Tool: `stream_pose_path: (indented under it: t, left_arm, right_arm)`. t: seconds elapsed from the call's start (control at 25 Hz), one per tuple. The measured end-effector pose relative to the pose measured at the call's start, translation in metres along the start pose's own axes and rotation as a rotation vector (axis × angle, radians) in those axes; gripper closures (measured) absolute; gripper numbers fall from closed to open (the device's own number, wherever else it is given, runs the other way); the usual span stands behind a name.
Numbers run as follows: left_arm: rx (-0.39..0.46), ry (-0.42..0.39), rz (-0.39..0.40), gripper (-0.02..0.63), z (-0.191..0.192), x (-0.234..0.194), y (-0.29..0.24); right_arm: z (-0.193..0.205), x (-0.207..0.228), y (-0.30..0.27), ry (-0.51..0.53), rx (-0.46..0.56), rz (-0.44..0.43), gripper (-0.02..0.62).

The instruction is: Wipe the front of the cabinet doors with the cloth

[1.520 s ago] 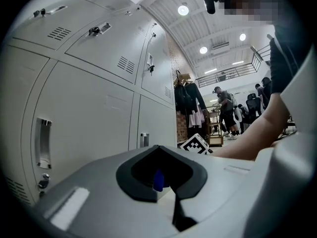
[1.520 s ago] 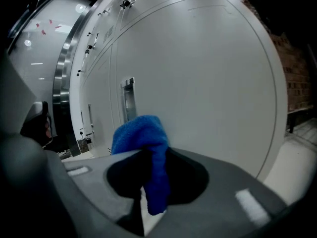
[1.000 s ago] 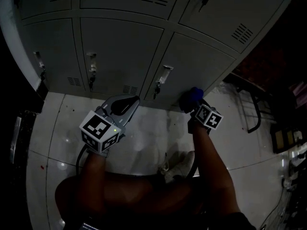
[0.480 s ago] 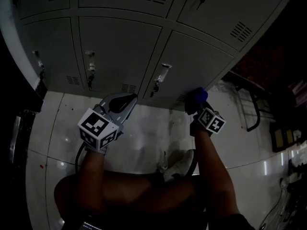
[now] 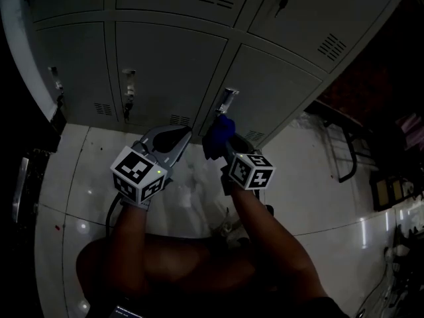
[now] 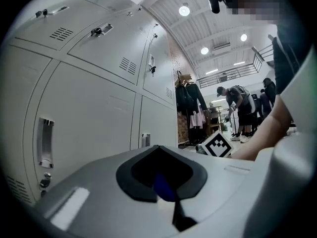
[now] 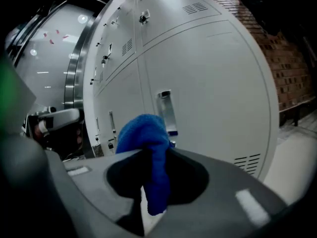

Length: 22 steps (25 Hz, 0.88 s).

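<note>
Grey cabinet doors (image 5: 165, 65) with small latches fill the top of the head view. A blue cloth (image 5: 217, 135) is bunched in my right gripper (image 5: 222, 141), whose jaws are shut on it. The cloth is pressed low on the right-hand lower door (image 5: 278, 91), just beneath its latch handle (image 5: 227, 100). In the right gripper view the cloth (image 7: 147, 140) sticks up between the jaws of the right gripper (image 7: 150, 182), with the handle (image 7: 166, 110) right behind it. My left gripper (image 5: 169, 141) hovers close to the left of the cloth, near the door bottoms; its jaws meet with nothing held.
Pale floor tiles (image 5: 192, 197) lie below the cabinet. A dark metal frame (image 5: 348, 151) stands at the right. The left gripper view shows more locker doors (image 6: 99, 113), hanging clothes (image 6: 190, 100) and people (image 6: 237, 108) far off.
My right gripper has carried the cloth leftward along the lower door, from its bottom right corner to under the latch handle. The left gripper has hardly moved.
</note>
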<state>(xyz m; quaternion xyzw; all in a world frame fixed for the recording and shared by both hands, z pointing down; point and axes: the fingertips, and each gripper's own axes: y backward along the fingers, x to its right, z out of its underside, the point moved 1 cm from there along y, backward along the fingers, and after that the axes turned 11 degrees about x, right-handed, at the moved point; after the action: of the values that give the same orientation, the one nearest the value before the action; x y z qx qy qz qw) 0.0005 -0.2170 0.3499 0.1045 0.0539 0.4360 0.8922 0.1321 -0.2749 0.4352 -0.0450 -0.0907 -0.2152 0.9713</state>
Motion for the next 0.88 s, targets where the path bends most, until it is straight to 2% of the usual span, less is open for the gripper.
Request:
stream_pose_path:
  t: [0.16,0.32,0.52,0.68,0.88]
  left_arm:
    - [0.007,-0.003,-0.006,0.606,-0.003,-0.002,-0.001]
    - [0.016,0.009,-0.011,0.606,-0.004,-0.003,0.001]
    - [0.024,0.01,-0.01,0.606,-0.005,-0.005,-0.001]
    - [0.032,0.004,-0.022,0.606,-0.006,-0.009,0.0]
    - [0.03,-0.008,-0.023,0.606,-0.005,-0.009,-0.001]
  right_arm:
    - [0.033,-0.03,-0.023,-0.015,-0.05,-0.047,0.518]
    - [0.058,-0.034,-0.041,0.006,-0.092,-0.049,0.518]
    - [0.076,-0.018,-0.062,-0.005,-0.129,-0.021,0.518]
    - [0.085,0.005,-0.068,0.024,-0.147,0.02,0.518]
    - [0.082,0.039,-0.059,-0.02,-0.116,0.096,0.518]
